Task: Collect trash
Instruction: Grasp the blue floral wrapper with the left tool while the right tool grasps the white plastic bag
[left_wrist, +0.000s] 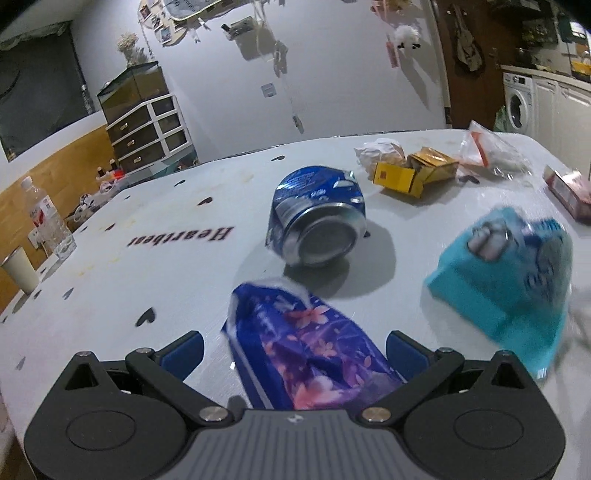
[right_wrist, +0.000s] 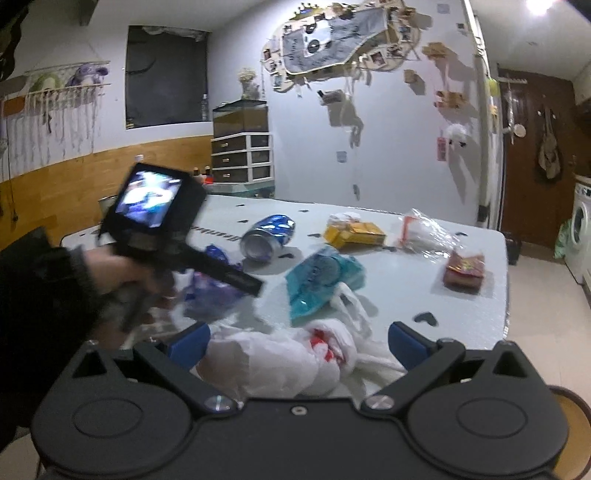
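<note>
Left wrist view. Left tongs (left_wrist: 294, 350) spread wide, blue pads either side of a crumpled purple-blue foil wrapper with pink blossom print (left_wrist: 306, 350). The wrapper lies flat on the white bench with black heart marks (left_wrist: 110, 288), between the pads; whether either touches it I cannot tell. Nothing gripped. Judged: the straddle sets up a pinch across the wrapper's narrow width. Tongs low, angled down toward the bench top. Ahead of the tongs lies a dented blue aluminium can (left_wrist: 317, 218) on its side, base toward the lens. Ahead and right, a blurred teal plastic packet (left_wrist: 509, 280). Farther ahead, an open yellow cardboard box (left_wrist: 406, 177) and a crumpled clear plastic bag (left_wrist: 491, 151).

Right wrist view. Right tongs (right_wrist: 298, 341) also released, wide, over a bunched white plastic bag with red print (right_wrist: 288, 362) at the near bench edge. Probably the collecting bag, kept close for loading. Tongs held level, pointing across the bench. To their left, a hand in a dark sleeve (right_wrist: 122, 269) tips the other gripper body downward. A small red packet (right_wrist: 464, 271) sits ahead, right.
</note>
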